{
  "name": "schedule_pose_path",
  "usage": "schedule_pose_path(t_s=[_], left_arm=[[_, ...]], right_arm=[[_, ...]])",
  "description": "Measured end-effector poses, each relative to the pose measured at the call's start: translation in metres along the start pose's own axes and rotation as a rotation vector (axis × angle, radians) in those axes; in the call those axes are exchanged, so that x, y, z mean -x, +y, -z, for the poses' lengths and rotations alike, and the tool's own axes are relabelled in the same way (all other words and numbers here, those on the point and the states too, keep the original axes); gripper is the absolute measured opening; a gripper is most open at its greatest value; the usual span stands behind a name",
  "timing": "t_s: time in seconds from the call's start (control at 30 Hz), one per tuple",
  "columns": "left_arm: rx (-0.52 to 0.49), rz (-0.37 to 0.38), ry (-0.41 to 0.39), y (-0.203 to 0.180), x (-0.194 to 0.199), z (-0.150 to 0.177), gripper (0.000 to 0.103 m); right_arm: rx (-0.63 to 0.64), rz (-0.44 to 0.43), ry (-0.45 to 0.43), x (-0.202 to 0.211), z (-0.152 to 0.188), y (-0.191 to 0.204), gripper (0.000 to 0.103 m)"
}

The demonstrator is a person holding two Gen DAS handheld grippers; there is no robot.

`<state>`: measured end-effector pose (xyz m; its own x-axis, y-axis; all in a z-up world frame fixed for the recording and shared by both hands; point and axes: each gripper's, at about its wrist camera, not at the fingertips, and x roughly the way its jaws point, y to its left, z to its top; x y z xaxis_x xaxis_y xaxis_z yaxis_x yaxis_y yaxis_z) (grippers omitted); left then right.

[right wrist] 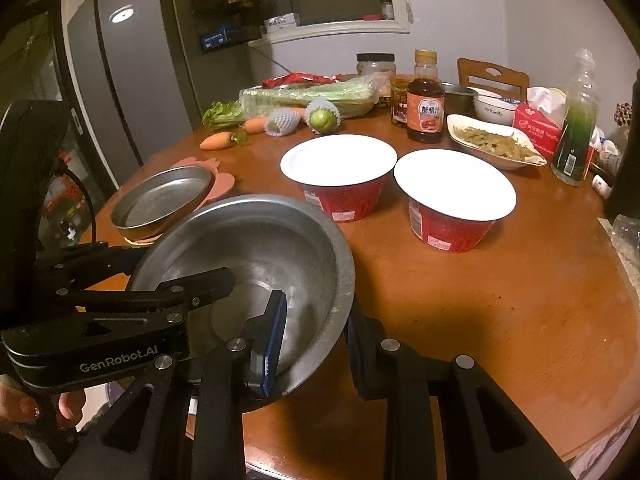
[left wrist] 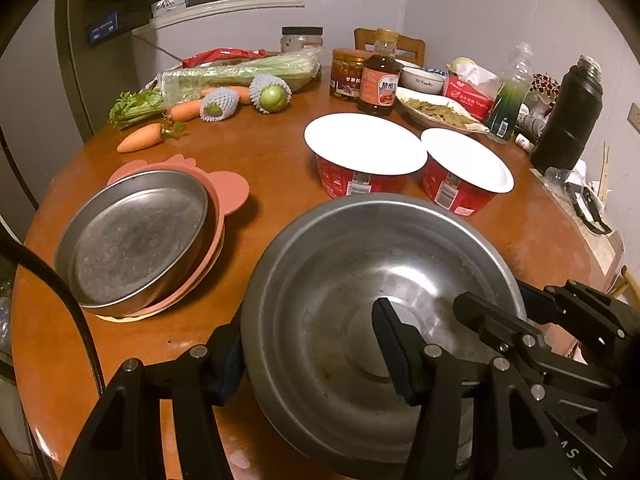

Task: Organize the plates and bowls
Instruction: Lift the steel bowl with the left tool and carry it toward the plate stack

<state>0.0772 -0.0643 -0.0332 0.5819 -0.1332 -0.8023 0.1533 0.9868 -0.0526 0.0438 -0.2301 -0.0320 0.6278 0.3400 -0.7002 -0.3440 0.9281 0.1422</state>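
I have the steel bowl [left wrist: 360,280] held between both tools, over the near edge of the counter [right wrist: 500,300]. The left tool [left wrist: 312,364] straddles the bowl's near-left rim, one finger inside the basin and one outside the wall; its jaws stand partly apart, and both pads seem to bear on the wall, so I take it as gripping the bowl. The right tool [right wrist: 312,344] is nearly closed, pinching the rim on its own side, blue pad inside and the other finger under the lip. The bowl sits tilted in the right wrist view; I cannot tell whether its base touches the counter.

My judgement is that this bowl is on its way to a resting place. The steel plate [left wrist: 136,240] sits on the pink mat [left wrist: 232,192] to the left, and the two red bowls [left wrist: 364,160] with white lids stand just behind.

To do this well, I would move both hands together at one pace, so neither grip twists the rim. Thin steel is slippery; a rim pinch can slide if the bowl tips further, so I would level it first. I would clear the red bowls by keeping the far lip low and away from their lids. Release only once the base sits flat, right tool first, then left.
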Motion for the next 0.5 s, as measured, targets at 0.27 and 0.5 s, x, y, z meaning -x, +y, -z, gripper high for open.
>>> schedule_pose_path(t_s=[0.27, 0.5], left_arm=[[-0.004, 0.005, 0.023, -0.001, -0.009, 0.004, 0.058], [-0.006, 0.011, 0.029, -0.002, -0.011, 0.005, 0.058]], right_arm=[[-0.008, -0.003, 0.014, -0.004, 0.003, -0.002, 0.031], [-0.023, -0.009, 0.030, -0.008, 0.004, -0.005, 0.031]])
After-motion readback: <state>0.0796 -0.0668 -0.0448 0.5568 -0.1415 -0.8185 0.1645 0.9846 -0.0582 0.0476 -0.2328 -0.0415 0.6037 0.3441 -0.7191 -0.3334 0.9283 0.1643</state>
